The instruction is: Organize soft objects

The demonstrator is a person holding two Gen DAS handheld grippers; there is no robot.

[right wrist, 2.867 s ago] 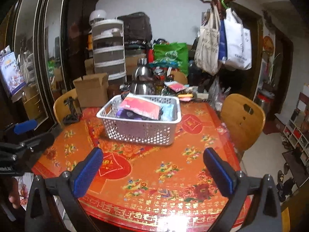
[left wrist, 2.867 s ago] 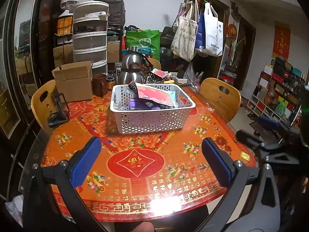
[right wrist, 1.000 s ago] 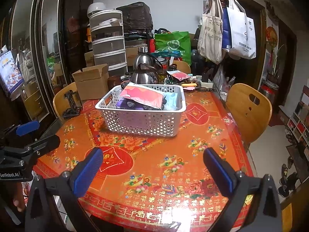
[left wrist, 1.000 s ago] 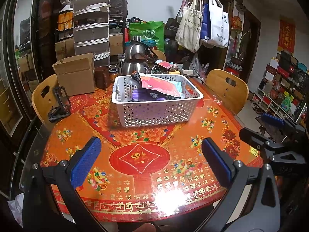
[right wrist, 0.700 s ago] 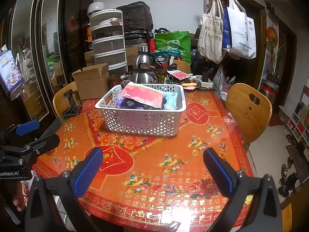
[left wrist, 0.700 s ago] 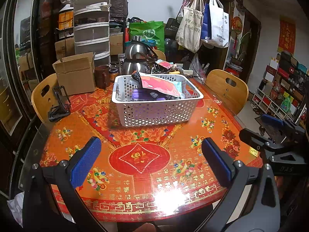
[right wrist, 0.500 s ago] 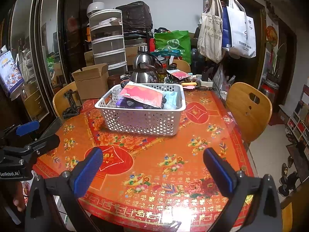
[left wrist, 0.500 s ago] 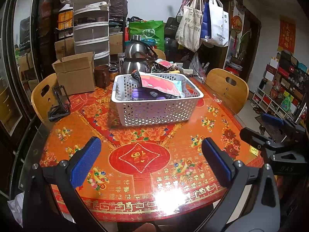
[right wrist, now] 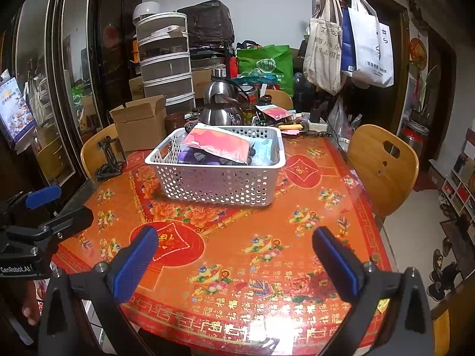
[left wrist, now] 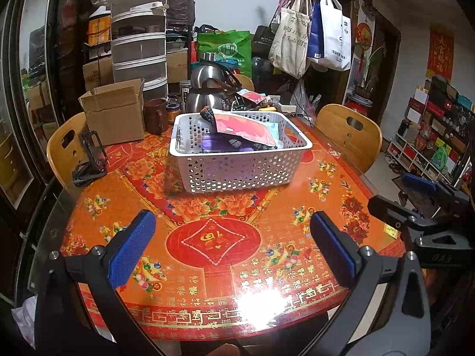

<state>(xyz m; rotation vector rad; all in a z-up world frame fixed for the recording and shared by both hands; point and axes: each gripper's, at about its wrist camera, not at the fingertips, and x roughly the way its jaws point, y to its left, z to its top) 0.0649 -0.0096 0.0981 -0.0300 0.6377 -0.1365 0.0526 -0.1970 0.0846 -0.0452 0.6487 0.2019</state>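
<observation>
I am holding my left tongs (left wrist: 231, 249) and my right tongs (right wrist: 234, 262) low over the near edge of the round table (left wrist: 207, 270), side by side, so that both are looking straight ahead at the white perforated basket (left wrist: 237, 172) standing well beyond my fingertips. Both pairs are gaping wide, their blue pads far apart, gripping nothing and touching nothing; only the patterned tabletop is showing between them. The soft things are lying in the basket ahead of me: a pink and red packet (left wrist: 245, 129) is resting slantwise on top, a purple bundle (right wrist: 193, 157) is sitting under its left part, and something pale blue (right wrist: 264, 151) is tucked at the right end. The top packet is poking above the rim, so I am judging the pile loose, not neatly packed. This could fit either soft goods gathered into the basket or a heap waiting to be sorted out of it; I cannot tell which. I am keeping the tongs spread and level, ready for either.
</observation>
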